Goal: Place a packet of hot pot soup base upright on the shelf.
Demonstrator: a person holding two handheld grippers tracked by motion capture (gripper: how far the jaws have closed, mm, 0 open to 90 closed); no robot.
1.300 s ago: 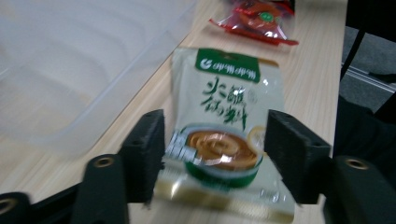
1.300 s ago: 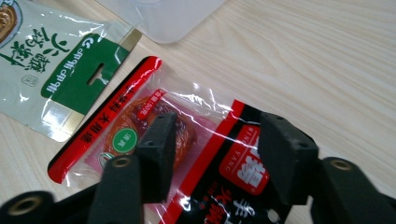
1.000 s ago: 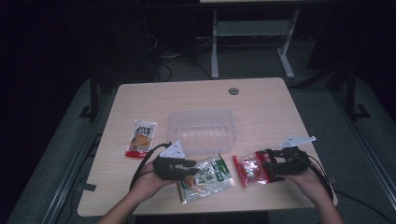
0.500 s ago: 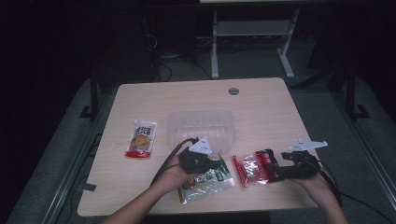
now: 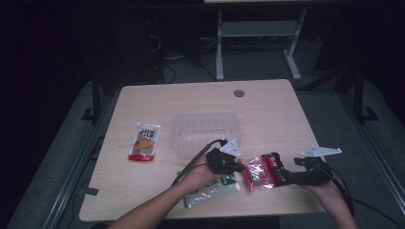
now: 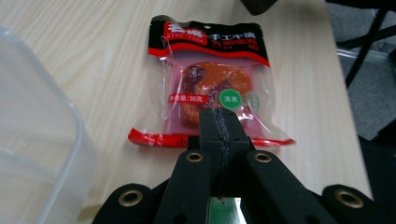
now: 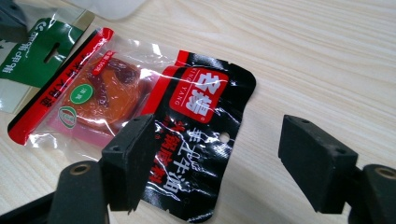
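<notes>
Left gripper (image 6: 218, 122): jaws closed, empty, tips over the red snack packet (image 6: 210, 84). Right gripper (image 7: 217, 158): jaws just opening, straddling the packet's black end on the bench (image 5: 267, 95).

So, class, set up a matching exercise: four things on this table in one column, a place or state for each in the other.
1 red packet
2 orange packet
3 clear tray
4 left gripper

A jaws shut
B lying alone at the table's left
C lying between the two grippers
D empty, mid-table

Pairs: 1-C, 2-B, 3-D, 4-A
</notes>
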